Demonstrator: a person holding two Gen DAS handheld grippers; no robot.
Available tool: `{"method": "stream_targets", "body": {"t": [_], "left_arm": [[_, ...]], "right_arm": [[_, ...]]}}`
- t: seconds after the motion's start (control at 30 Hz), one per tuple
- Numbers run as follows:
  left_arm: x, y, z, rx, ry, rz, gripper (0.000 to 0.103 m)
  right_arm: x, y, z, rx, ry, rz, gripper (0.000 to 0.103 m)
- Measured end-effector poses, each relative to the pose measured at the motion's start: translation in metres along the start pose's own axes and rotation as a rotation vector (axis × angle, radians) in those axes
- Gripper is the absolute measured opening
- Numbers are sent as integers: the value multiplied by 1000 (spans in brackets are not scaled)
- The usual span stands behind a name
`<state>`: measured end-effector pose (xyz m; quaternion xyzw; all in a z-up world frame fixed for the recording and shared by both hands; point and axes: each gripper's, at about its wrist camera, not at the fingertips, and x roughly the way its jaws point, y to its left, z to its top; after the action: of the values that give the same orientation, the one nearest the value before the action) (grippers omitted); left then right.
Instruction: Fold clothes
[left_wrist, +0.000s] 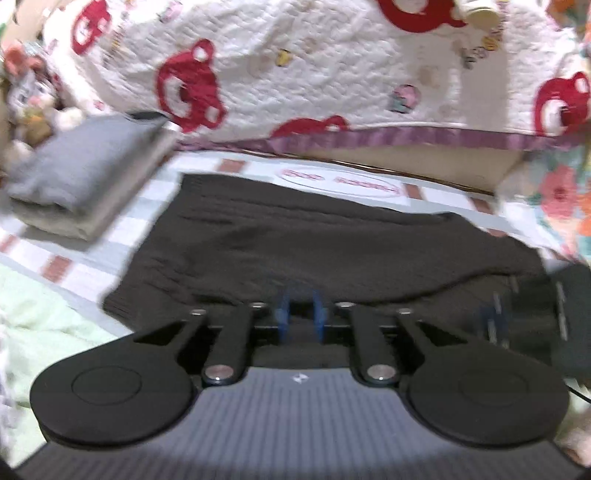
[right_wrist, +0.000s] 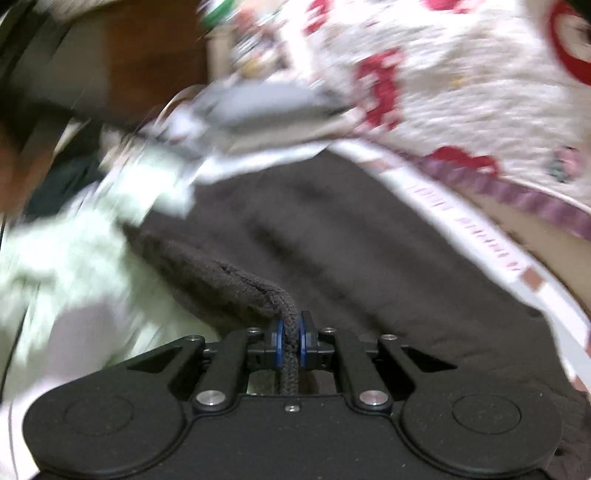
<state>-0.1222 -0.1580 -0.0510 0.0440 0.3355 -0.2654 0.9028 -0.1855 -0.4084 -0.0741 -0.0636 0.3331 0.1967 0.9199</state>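
Observation:
A dark brown knitted garment (left_wrist: 295, 243) lies spread out on the striped bed sheet (left_wrist: 122, 229). My left gripper (left_wrist: 301, 314) is at the garment's near edge, its blue pads (left_wrist: 282, 314) a little apart. The gap between them is dark, and I cannot tell whether cloth is pinched there. In the right wrist view my right gripper (right_wrist: 291, 339) is shut on a thick rolled edge of the brown garment (right_wrist: 332, 240), which rises from the bed into the pads. The right gripper (left_wrist: 491, 317) also shows as a blur at the right of the left wrist view.
A stack of folded grey and beige clothes (left_wrist: 74, 177) sits at the back left. A white quilt with red bear prints (left_wrist: 332, 74) hangs behind the bed. Pale green cloth (left_wrist: 44, 317) lies to the left, and a floral cloth (left_wrist: 554, 192) to the right.

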Motion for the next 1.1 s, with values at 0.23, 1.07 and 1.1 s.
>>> {"method": "stream_targets", "body": {"t": [0.23, 1.07, 1.1], "left_arm": [[47, -35, -18, 123, 96, -15, 58], [138, -106, 10, -50, 190, -167, 71], [139, -109, 7, -21, 193, -156, 71]], "right_arm": [[-3, -125, -30, 409, -91, 1, 8], [-35, -218, -56, 765, -384, 111, 11], [-40, -216, -55, 748, -403, 127, 11]]}}
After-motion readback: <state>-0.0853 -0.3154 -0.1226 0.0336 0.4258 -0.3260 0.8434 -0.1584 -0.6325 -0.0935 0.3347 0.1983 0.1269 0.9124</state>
